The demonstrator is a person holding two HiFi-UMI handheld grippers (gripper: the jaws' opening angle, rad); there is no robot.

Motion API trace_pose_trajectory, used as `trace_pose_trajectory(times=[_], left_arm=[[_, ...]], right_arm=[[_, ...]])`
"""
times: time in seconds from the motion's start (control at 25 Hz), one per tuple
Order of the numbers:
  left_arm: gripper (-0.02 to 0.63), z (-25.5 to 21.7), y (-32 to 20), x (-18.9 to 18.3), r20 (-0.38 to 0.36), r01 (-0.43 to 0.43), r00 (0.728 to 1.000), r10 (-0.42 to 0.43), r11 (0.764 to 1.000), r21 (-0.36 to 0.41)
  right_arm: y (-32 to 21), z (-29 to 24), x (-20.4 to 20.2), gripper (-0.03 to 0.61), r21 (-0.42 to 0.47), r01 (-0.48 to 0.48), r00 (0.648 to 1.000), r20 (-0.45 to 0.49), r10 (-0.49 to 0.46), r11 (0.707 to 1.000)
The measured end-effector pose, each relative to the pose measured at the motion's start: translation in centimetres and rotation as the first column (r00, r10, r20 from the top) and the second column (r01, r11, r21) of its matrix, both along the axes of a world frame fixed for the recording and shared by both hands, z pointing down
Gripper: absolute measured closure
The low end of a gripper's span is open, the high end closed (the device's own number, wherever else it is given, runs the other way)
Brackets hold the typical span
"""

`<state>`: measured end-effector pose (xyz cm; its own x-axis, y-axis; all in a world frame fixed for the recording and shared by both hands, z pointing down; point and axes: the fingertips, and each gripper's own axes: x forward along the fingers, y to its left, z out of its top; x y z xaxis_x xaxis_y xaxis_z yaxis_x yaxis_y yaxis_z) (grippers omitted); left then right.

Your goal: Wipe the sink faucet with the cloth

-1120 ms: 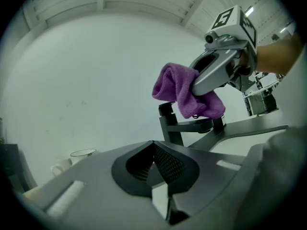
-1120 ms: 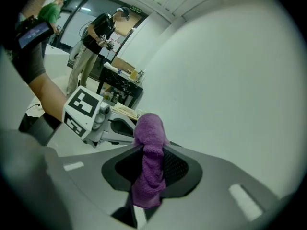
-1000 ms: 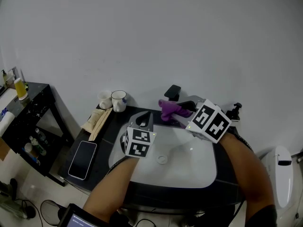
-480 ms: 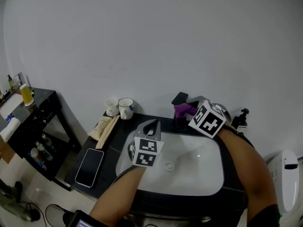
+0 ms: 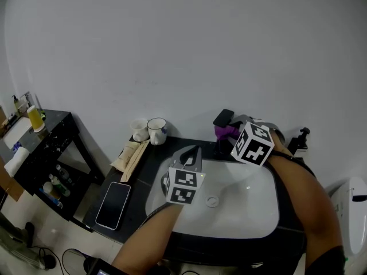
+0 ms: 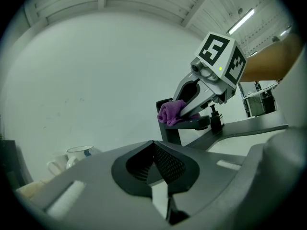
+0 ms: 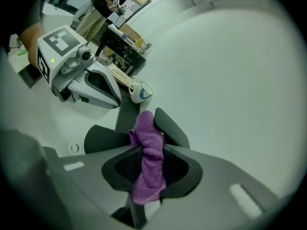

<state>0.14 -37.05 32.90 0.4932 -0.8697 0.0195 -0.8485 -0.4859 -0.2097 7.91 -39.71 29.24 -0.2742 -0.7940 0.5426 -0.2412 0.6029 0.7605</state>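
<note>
Your right tongs (image 7: 147,152) pinched the purple cloth (image 7: 145,128) on the black faucet (image 6: 169,132), your left tongs (image 6: 153,166) closed, holding nothing.

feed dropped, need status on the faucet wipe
Right gripper shut on purple cloth, cloth against black faucet. Left gripper shut, empty, over the sink. Nothing blocking the faucet.

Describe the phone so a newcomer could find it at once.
Find the white sink basin set in the dark countertop. Left of the basin, at the counter's front, lies the smartphone. It is the only flat, glossy black slab; the cups and pale packets sit behind it, nearer the wall.
</note>
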Motion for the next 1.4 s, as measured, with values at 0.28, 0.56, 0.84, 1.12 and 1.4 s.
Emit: trace_pose_trajectory(times=[0.28, 0.56, 0.84, 1.12, 1.4], left_arm=[[0.595, 0.0, 0.1, 0.4, -0.051, -0.037, 0.998, 0.036, 0.999, -0.021], [0.595, 0.0, 0.1, 0.5, -0.063, -0.045, 0.997, 0.043, 0.999, -0.026], [0.595, 0.2, 0.2, 0.4, -0.057, -0.044, 0.997, 0.042, 0.998, -0.037], [0.595, 0.3, 0.3, 0.1, -0.039, -0.033, 0.999, 0.032, 0.999, -0.031], [0.597, -0.2, 0.0, -1.9, -0.052, 0.020, 0.998, -0.020, 1.000, -0.007]], right_arm=[[0.2, 0.1, -0.3, 0.488, -0.043, 0.009, 1.000, 0.023, -0.008, 0.999], [1.5, 0.2, -0.5, 0.492, -0.081, 0.030, 0.996, 0.085, -0.023, 0.996], [4.6, 0.4, -1.8, 0.492, -0.103, 0.084, 0.994, 0.082, -0.076, 0.991], [8.5, 0.7, -2.6, 0.489, -0.109, 0.138, 0.987, 0.092, -0.129, 0.984], [12.3, 3.7, -2.0, 0.488, -0.083, 0.172, 0.984, 0.052, -0.168, 0.982]])
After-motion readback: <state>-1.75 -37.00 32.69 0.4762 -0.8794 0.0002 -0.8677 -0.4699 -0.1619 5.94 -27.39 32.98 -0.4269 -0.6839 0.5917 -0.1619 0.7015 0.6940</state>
